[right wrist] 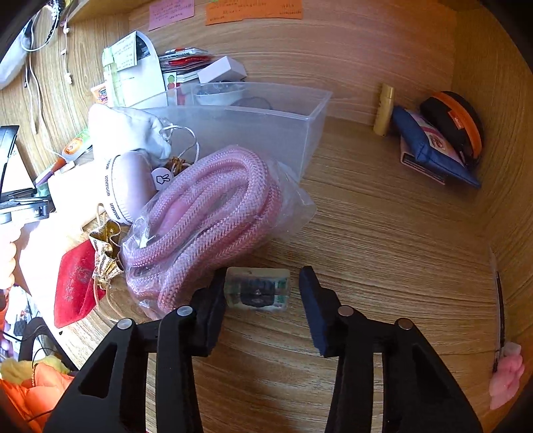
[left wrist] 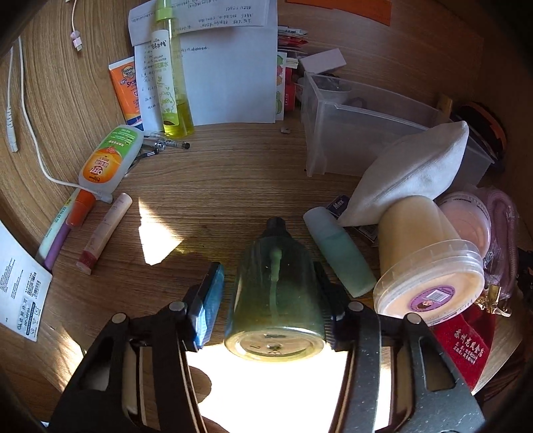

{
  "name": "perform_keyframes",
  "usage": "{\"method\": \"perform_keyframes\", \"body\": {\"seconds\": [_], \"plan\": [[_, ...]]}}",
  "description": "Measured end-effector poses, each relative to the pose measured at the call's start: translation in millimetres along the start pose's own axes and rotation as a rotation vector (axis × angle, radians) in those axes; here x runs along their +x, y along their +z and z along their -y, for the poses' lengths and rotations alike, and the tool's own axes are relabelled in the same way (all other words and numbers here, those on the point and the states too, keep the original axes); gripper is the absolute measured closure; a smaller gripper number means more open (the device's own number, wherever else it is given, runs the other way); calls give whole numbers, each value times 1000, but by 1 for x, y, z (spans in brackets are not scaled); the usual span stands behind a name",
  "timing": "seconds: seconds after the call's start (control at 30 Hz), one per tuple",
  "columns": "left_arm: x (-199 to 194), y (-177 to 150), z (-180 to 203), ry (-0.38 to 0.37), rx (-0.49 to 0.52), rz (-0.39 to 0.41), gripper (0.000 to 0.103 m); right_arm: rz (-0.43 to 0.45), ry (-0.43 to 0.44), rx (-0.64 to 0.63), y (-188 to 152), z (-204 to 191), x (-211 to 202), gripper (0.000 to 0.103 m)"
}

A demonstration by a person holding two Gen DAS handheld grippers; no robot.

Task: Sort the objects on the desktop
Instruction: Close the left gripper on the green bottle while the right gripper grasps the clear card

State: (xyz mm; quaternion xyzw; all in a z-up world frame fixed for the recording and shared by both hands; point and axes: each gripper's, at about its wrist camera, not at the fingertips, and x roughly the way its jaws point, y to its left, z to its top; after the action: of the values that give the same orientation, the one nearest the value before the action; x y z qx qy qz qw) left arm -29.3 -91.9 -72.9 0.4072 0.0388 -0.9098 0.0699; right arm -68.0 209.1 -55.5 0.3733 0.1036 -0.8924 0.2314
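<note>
Legibly, "Max" on dark box [left wrist: 339, 204], "SPORT" on orange tube [left wrist: 126, 88].

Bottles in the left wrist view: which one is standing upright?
The tall yellow-green bottle by the papers. The dark green bottle between the left gripper jaws and the orange-labelled white bottle lie flat.

The wooden desk [left wrist: 213, 173] carries a bright patch of sunlight [left wrist: 156, 233] near its front edge. On the wooden back panel [right wrist: 366, 50] an orange sticky note [right wrist: 253, 11] hangs beside a pink sticky note [right wrist: 171, 10]. Orange and yellow fabric [right wrist: 36, 386] lies below the desk edge.
</note>
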Motion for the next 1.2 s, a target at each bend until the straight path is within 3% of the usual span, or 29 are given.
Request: {"method": "perform_keyframes", "body": {"seconds": [0.2, 0.57, 0.9, 1.07, 1.2], "plan": [[-4, -1, -8, 4, -25, 19, 62, 29, -20, 32, 2, 6, -13, 72], [-57, 5, 2, -27, 23, 147, 62, 148, 7, 48, 25, -2, -58, 72], [-111, 14, 40, -181, 141, 189, 62, 232, 144, 2, 46, -31, -97, 72], [-125, 30, 53, -244, 157, 183, 62, 266, 117, -42, 65, -45, -110, 72], [-133, 50, 61, -214, 177, 221, 62, 276, 92, -66, 85, -46, -109, 72]]}}
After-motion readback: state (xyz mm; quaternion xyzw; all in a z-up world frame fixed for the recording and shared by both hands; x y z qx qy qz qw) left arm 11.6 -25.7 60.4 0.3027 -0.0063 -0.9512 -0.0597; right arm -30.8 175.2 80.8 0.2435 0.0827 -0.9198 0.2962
